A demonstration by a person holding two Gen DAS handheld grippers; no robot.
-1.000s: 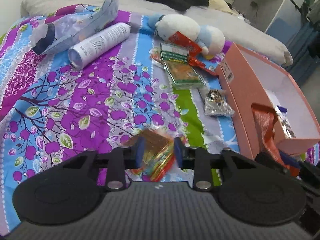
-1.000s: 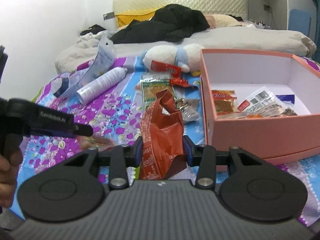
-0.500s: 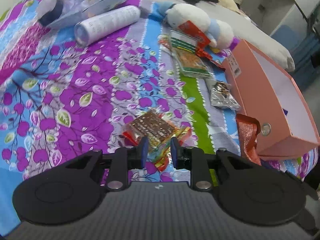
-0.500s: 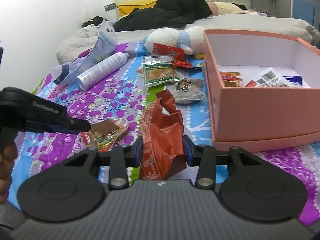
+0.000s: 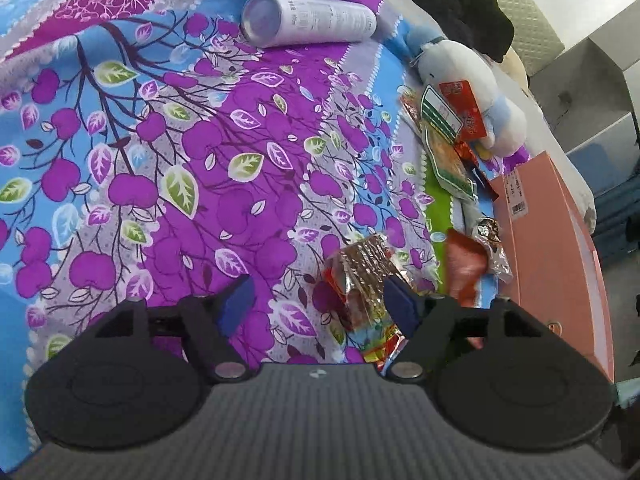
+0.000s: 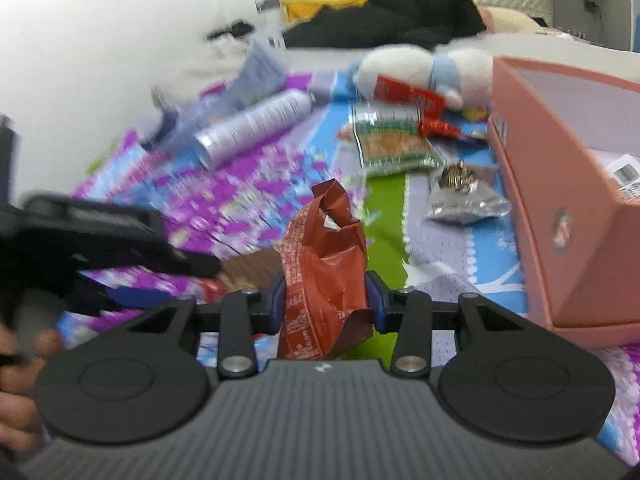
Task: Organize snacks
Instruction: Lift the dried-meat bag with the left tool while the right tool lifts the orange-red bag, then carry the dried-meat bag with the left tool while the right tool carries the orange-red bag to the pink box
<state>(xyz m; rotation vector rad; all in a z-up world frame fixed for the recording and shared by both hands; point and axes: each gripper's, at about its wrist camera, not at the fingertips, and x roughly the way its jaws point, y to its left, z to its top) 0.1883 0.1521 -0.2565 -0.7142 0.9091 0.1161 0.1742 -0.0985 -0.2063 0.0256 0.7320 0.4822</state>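
A: Hard to read much in the right wrist view: heavily smeared, bedspread [image 6: 240,184] pattern streaked. Left gripper [image 6: 192,266] only a dark blur at the left edge, a hand [image 6: 16,396] cut off below it.

B: Right gripper [image 6: 326,300] clear enough though. Fingers [image 6: 276,300] clamped at middling width on a crumpled red-brown snack bag [image 6: 324,276], standing upright between the pads and blocking the bed just behind.

A: From the left wrist view, left gripper [image 5: 316,306] spread wide, just been opening. Clear-wrapped brown snack [image 5: 366,280] lying on the bedspread [image 5: 168,160], inside the gap, hard against the right-hand pad [image 5: 398,306]; far from the other pad. Lower end tucked under the gripper body, not visible.

B: Same red-brown bag [image 5: 464,272] blurred there, just right of that snack.

A: Silver packet [image 6: 464,196] beside the pink box [image 6: 560,216], just off its wall. Box interior mostly cut off by the frame; only a white barcoded corner showing.

B: Farther back: green packet [image 6: 394,146], red packets across the plush toy [image 6: 424,70], white can [image 6: 256,126] on its side, pale pouch [image 6: 256,76] behind it. Print on all unreadable. Dark clothing [image 6: 396,12] heaped at the headboard.
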